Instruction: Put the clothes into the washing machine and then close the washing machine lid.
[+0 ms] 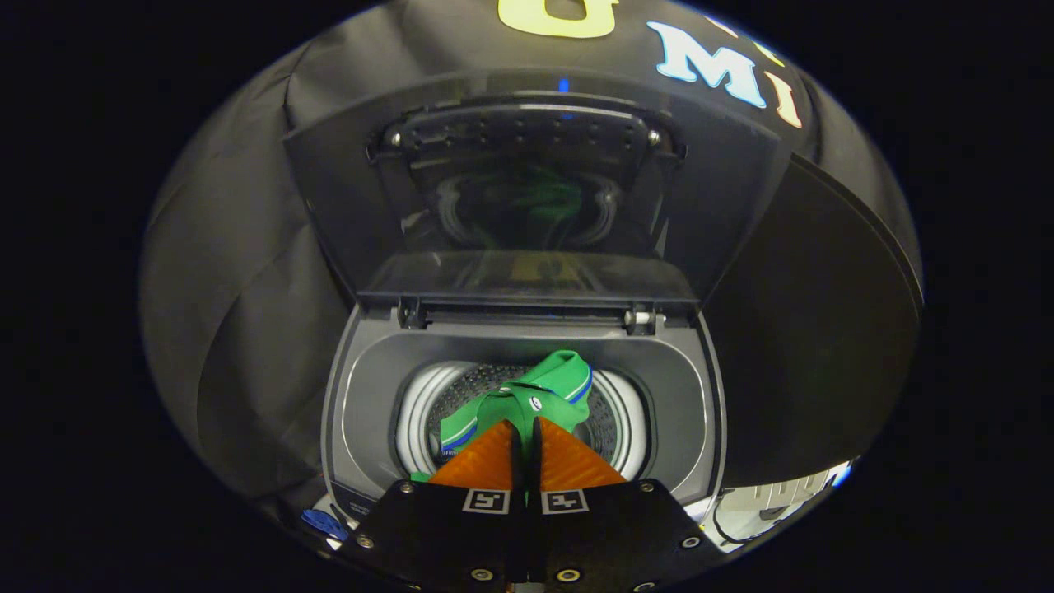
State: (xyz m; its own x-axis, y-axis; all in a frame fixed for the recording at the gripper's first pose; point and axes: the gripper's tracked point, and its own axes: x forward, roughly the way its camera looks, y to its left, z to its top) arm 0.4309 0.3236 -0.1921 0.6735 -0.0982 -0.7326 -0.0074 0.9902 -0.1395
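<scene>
Gripper view, looking down into a top-loading washing machine [350, 428] that stands against the black cloth wall of the booth.

Left side: the grey top deck of the machine curves around the tub opening. By the machine's front left corner, low down, lies a small blue object [323, 522]; too blurred to identify.

Centre: the drum [416, 412] is open, with a pale ring at its mouth and a perforated metal wall inside. A green garment [527, 395] with blue-and-white trim hangs in the drum opening, nearer the front rim than the hinge side. One fold rises toward the back rim; another part trails down to the left inside the drum. The gripper [525, 432] sits over the front edge of the opening, its two fingers drawn close together with a narrow gap showing between them. The green cloth runs right up to the fingertips and appears pinched there, but the contact point is hidden by the fingers themselves, so I cannot tell for certain that both press on it.

Behind the drum: the lid [741, 198] stands raised, hinged along the machine's back edge, tilted slightly rearward. Its dark glass panel reflects the drum ring and a smear of green. A small blue light shows above the top edge of the lid.

Right side: the machine's right rim, then dark cloth. By the front right corner, a white surface with a dark cable [745, 519] lying on it.
</scene>
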